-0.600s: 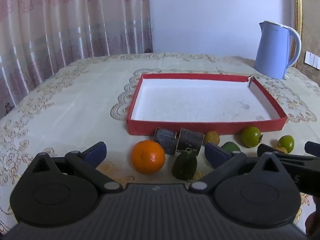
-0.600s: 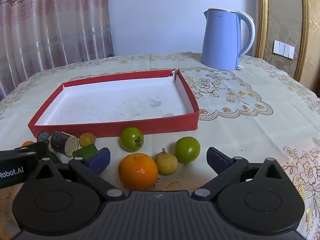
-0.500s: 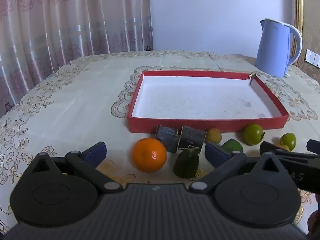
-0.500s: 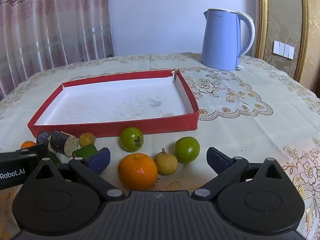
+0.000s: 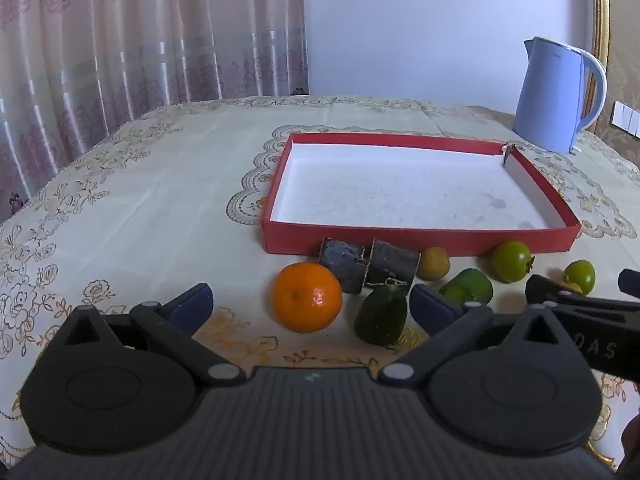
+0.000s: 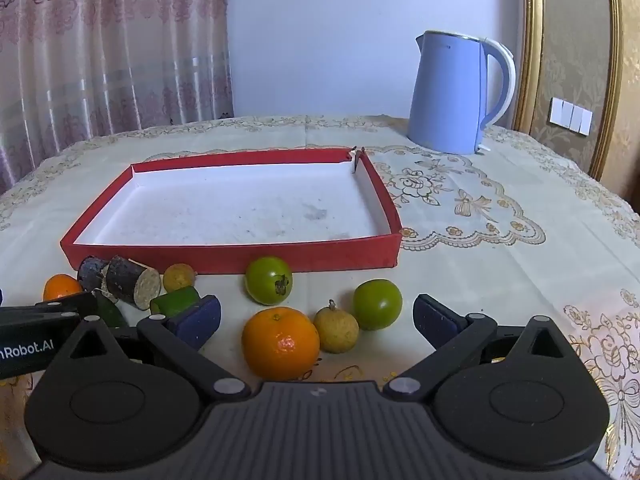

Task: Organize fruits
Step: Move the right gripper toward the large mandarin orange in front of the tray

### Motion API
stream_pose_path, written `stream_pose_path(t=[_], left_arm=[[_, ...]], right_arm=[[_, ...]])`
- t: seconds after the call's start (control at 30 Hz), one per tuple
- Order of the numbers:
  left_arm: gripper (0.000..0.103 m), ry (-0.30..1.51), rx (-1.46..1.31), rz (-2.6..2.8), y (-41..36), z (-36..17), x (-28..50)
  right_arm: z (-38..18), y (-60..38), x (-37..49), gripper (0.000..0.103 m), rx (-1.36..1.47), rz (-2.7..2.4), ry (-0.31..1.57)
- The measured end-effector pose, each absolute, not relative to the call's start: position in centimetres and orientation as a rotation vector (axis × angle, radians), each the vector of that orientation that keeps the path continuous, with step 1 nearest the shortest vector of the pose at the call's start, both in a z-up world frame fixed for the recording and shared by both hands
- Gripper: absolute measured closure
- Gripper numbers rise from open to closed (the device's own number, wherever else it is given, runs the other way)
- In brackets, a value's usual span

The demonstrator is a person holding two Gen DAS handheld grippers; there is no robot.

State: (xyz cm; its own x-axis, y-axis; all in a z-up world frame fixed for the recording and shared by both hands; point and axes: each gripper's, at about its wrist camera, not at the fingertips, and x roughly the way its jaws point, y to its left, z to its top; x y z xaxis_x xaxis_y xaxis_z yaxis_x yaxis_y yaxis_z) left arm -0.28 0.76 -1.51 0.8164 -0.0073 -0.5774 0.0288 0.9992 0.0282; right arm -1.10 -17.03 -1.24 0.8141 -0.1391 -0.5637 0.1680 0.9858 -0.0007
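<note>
I kept both grippers low over the table (image 5: pixel 140 200), which was covered with a cream embroidered cloth, and tilted them down toward the fruits, so that each camera saw its own target. The left gripper (image 5: pixel 310 306) had its jaws fully wide and empty, and a round orange mandarin (image 5: pixel 307 297) lay on the cloth between them, beside a dark green oval fruit (image 5: pixel 382 320). The right gripper (image 6: pixel 316 318) was equally wide and held nothing; a second orange mandarin (image 6: pixel 281 342) and a small yellowish fruit with a stem (image 6: pixel 336 330) lay in front of it. All fruits stood in a row just before the near wall of the shallow red cardboard tray with a white bottom (image 6: pixel 240 256), which contained nothing, so I judged that the sorting was not yet begun.

Two dark cut cylinder pieces (image 5: pixel 366 266) touched each other near the tray; what they are I could not tell. The right gripper's arm partly covered one small green fruit (image 5: pixel 579 276). A light blue electric kettle (image 6: pixel 456 94) stood behind, well apart.
</note>
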Motion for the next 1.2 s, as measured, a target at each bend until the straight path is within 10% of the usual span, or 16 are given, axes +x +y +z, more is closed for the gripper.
stream_pose_path(t=[1.2], left_arm=[[0.0, 0.571, 0.048, -0.003, 2.9, -0.7, -1.8]], right_arm=[[-0.3, -18.4, -4.2, 0.0, 0.1, -0.158, 0.492]])
